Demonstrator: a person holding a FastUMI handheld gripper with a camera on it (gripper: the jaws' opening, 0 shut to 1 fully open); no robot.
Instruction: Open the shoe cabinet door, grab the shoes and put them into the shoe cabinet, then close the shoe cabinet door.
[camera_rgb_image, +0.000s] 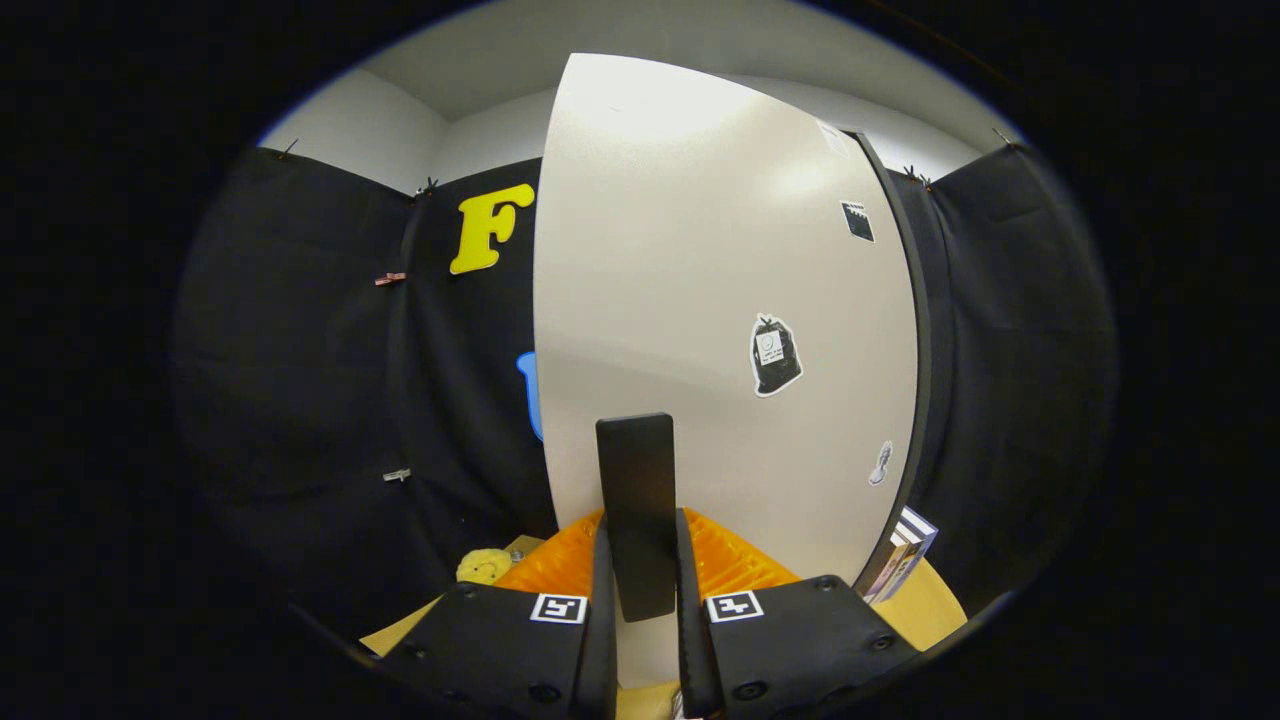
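Straight ahead at twelve o'clock from the gripper (640, 610), the shoe cabinet door (700, 300) stands as a tall pale panel, swung so that its free edge faces left and its dark hinge side runs down at about two o'clock. Its upright black handle (636, 510) rises between the two fingers (604, 600), which sit close against either flank of the bar and look clamped on it. That grip makes sense to me: holding the handle low and square gives a firm pull or push on the panel, and I would judge this to be a door-swinging step, though which way it is going I cannot say from here.

A few stickers (775, 355) dot the door face toward one and three o'clock; their print is too small to make out. Behind the fingers, at their base, a ribbed orange surface (725, 560) spreads both ways, cut off by the gripper body, so I cannot tell what it is. At ten o'clock, low down, a small yellow object (484, 566) peeks out, partly hidden. At four o'clock some flat boxes or books (905, 550) lean by the door's foot. The cabinet's inside and the shoes are hidden behind the panel.
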